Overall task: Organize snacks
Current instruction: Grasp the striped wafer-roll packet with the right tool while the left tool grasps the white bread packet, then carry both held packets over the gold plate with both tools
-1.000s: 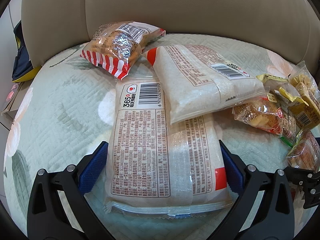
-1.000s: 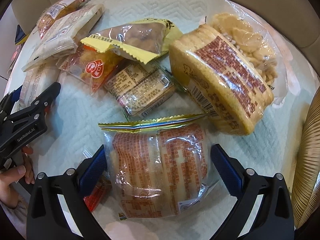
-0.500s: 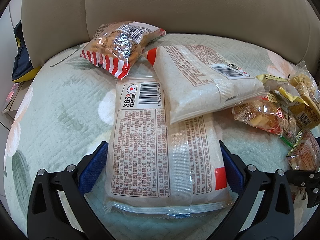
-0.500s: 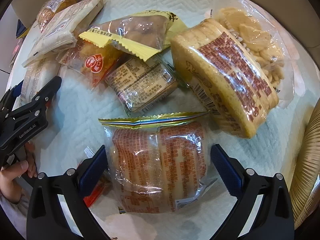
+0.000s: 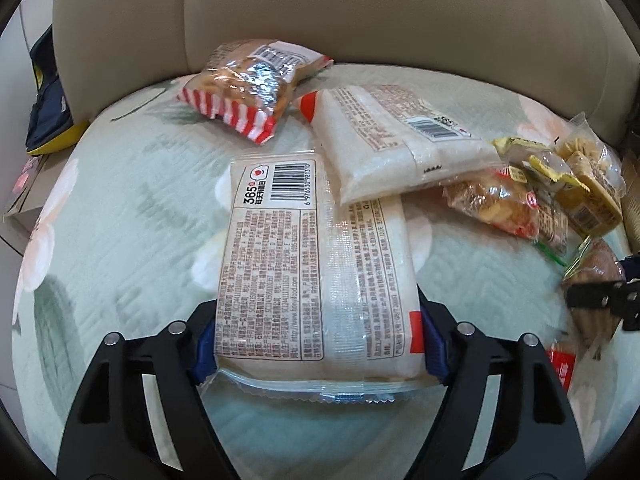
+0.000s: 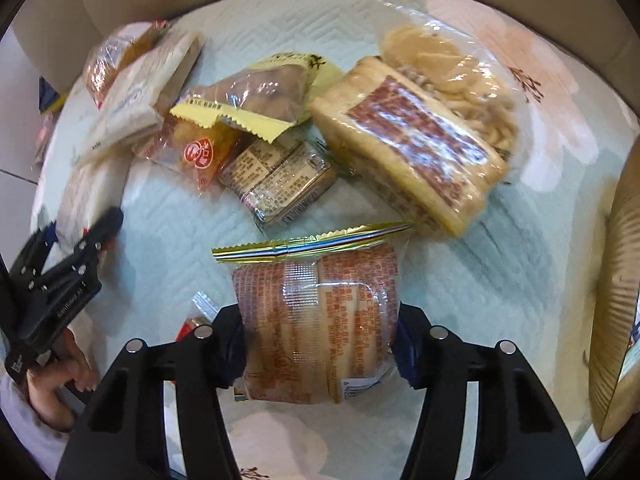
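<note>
My left gripper (image 5: 320, 344) is shut on the near end of a flat white snack packet (image 5: 316, 256) printed with a barcode, which lies on the pale quilted cover (image 5: 120, 208). A second white packet (image 5: 400, 140) overlaps its far right corner. My right gripper (image 6: 320, 344) is shut on a round cracker packet (image 6: 320, 312) with a gold crimped seal. Both blue pads press its sides.
A red-striped bag (image 5: 248, 88) lies by the beige sofa back (image 5: 360, 8). Ahead of the right gripper lie a large toast packet (image 6: 412, 152), a small brown packet (image 6: 280, 180), an orange packet (image 6: 196, 152) and a yellow-edged packet (image 6: 256, 96). A woven basket (image 6: 616, 300) stands at right. A hand (image 6: 60, 380) shows lower left.
Both grippers went from wide open to shut, the left onto the barcode packet and the right onto the round cracker packet. The right view has shifted a little.
</note>
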A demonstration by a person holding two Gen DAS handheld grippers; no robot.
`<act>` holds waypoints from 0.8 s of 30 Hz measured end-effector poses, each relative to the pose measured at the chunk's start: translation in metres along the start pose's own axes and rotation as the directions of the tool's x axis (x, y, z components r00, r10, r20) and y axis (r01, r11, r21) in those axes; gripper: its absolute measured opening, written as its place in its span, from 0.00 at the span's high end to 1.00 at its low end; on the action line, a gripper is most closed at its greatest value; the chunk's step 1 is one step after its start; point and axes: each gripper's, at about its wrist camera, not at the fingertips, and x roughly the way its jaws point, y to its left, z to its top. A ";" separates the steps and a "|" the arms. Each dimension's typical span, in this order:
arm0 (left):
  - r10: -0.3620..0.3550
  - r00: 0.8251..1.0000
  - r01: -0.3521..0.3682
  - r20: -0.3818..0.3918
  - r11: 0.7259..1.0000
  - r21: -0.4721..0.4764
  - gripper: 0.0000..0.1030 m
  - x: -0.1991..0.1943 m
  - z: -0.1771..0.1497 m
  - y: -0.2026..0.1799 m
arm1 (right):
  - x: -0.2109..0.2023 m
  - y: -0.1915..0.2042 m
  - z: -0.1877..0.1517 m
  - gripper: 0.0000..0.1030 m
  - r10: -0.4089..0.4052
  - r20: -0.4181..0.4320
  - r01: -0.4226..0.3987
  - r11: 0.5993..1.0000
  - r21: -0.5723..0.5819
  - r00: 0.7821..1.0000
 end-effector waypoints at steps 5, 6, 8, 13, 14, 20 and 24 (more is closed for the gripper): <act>0.014 1.000 -0.015 -0.020 0.999 -0.047 0.25 -0.010 -0.007 0.011 | -0.018 0.005 -0.004 0.46 0.032 0.038 -0.031 0.999 -0.022 0.999; 0.021 1.000 -0.022 -0.022 0.998 -0.057 0.25 -0.012 -0.009 0.014 | -0.021 0.007 -0.005 0.46 0.034 0.043 -0.033 0.999 -0.029 0.999; 0.034 0.999 -0.036 -0.021 0.996 -0.085 0.25 -0.018 -0.014 0.020 | -0.025 0.012 -0.007 0.46 0.037 0.049 -0.035 0.999 -0.041 0.998; 0.083 0.997 -0.082 0.004 0.986 -0.143 0.25 -0.029 -0.016 0.039 | -0.041 0.017 -0.015 0.46 0.031 0.084 -0.028 0.999 -0.030 0.996; 0.089 0.996 -0.086 0.014 0.985 -0.149 0.25 -0.032 -0.016 0.041 | -0.044 0.014 -0.016 0.46 0.032 0.093 -0.030 0.999 -0.025 0.995; 0.112 0.989 -0.101 0.101 0.988 -0.114 0.25 -0.053 -0.012 0.035 | -0.067 -0.002 -0.017 0.46 0.037 0.173 -0.040 0.999 0.017 0.984; 0.123 0.980 -0.119 0.157 0.992 -0.040 0.25 -0.063 -0.009 0.020 | -0.078 -0.008 -0.014 0.46 0.054 0.217 -0.065 0.997 0.044 0.975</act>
